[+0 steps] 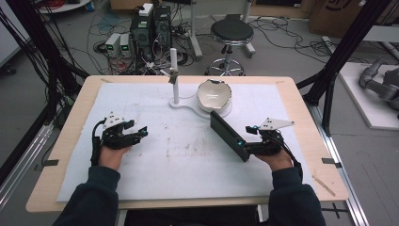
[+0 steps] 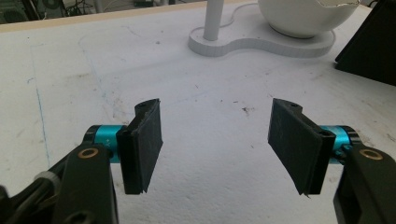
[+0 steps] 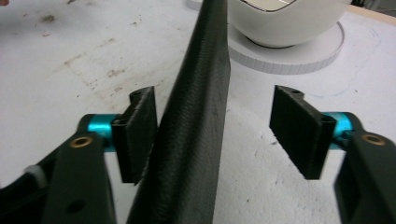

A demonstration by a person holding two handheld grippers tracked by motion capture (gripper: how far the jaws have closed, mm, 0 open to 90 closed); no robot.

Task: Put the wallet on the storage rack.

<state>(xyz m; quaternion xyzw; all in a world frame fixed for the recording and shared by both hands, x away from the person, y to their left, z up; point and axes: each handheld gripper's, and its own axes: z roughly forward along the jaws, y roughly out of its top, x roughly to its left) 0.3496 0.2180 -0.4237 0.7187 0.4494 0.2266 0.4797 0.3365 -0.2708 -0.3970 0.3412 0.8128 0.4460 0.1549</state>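
Jaws of the right hand-held gripper [image 3: 212, 137] stand apart around a black flat case [image 3: 196, 116], the right pad clear of it. The left hand-held gripper [image 2: 217, 149] gapes, holding nothing, above the counter [image 1: 155, 155].

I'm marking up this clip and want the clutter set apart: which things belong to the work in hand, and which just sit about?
In the work:
- long black textured box, standing between the open right gripper jaws
- open left gripper, nothing between its jaws

Sitting about:
- white bowl-shaped shell on its white stand base
- white upright post
- black round stool
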